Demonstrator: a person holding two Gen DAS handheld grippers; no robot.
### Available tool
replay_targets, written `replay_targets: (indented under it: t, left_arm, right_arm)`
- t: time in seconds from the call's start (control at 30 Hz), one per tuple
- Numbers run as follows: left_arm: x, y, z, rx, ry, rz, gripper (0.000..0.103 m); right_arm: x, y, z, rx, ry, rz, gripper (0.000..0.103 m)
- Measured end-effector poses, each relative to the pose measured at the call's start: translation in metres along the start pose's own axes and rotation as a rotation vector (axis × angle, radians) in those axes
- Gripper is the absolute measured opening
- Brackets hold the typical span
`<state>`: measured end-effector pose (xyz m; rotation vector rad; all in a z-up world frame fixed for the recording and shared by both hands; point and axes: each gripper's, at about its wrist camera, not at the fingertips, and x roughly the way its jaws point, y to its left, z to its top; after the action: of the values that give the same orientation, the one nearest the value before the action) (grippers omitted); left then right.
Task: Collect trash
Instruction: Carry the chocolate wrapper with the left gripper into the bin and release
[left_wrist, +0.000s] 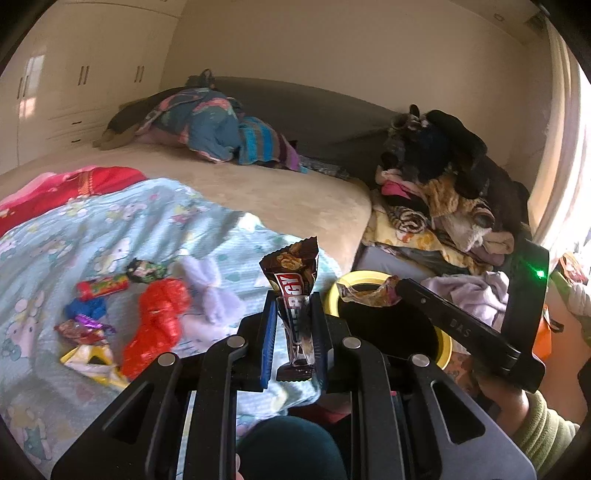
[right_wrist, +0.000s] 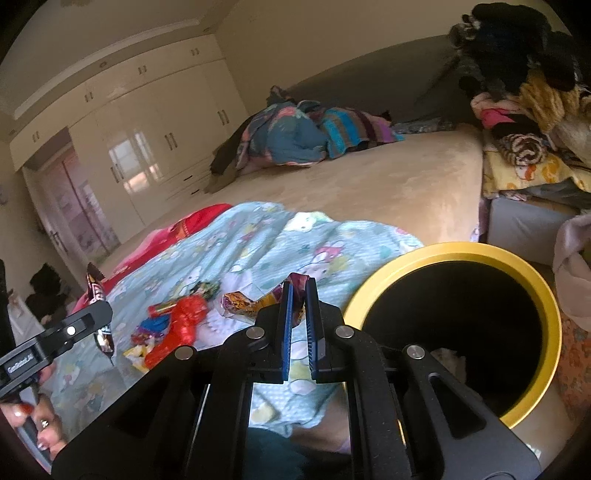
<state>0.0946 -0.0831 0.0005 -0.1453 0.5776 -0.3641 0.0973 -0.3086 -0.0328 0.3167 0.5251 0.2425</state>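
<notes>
The left gripper (left_wrist: 293, 317) clamps the light, crinkly brown chocolate-bar wrapper (left_wrist: 295, 295) mid-length, while the right gripper (right_wrist: 299, 295) pinches a thin, slippery crumpled foil wrapper (right_wrist: 251, 306) beside the yellow-rimmed black bin (right_wrist: 458, 325)

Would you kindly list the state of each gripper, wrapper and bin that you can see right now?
Left gripper: shut on brown chocolate wrapper, held upright.
Right gripper: shut on crinkled gold wrapper, beside the bin.
Yellow-rimmed bin: open, upright, dark inside.
Red wrapper: crumpled, lying on the blanket.
</notes>
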Motion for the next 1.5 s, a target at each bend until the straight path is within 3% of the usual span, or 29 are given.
replay_targets:
  t: [1.07,1.5]
  left_arm:
    - [0.065,-0.091,-0.005,0.144,0.073,-0.150,0.017]
    - [0.105,-0.114,-0.019,0.170,0.139,-0.194,0.017]
  right_arm:
    - [-0.019,-0.105,0.004,0.163,-0.052,-0.221,0.004]
    - [-0.018,-0.139,-0.005,0.221,-0.044,-0.306,0.004]
